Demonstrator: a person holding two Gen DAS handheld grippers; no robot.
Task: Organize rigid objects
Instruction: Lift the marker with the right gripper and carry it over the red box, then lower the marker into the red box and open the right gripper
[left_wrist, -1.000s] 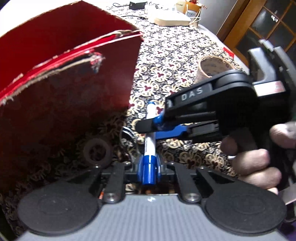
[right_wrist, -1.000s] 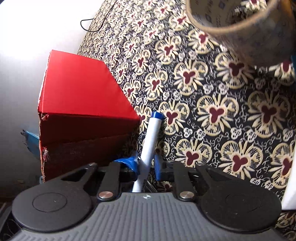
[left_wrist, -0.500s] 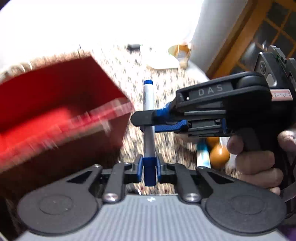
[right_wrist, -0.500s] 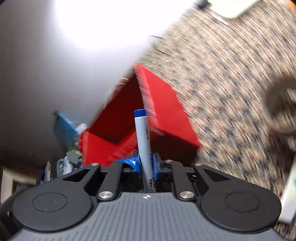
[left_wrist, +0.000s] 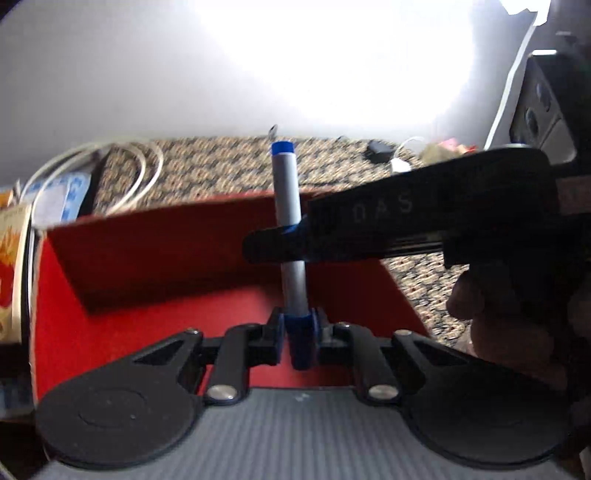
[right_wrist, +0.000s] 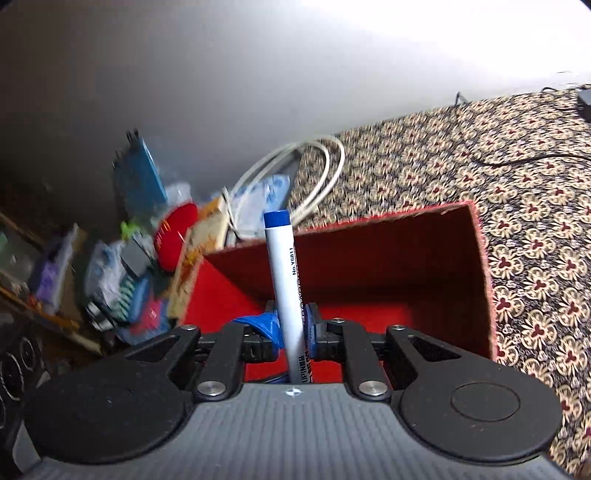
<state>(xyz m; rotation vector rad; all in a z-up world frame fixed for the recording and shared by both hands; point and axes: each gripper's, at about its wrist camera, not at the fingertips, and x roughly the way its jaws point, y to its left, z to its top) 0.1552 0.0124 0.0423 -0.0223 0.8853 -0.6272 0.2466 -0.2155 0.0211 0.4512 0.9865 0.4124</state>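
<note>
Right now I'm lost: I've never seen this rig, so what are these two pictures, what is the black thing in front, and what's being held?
There is no robot here. A person holds a two-finger gripper in each hand, and each gripper has a camera looking forward along its fingers. The black shape along the bottom of each picture is that gripper's own body.

In the left gripper's picture, the left gripper is shut on the blue cap end of a marker. The right gripper comes in from the right, in the person's hand, and clamps the marker's barrel.

The right gripper's picture shows the same marker pinched in the right gripper.

Both look down over an open red box on a table with a patterned cloth. A looped white cable and blurred clutter lie beyond the box.
</note>
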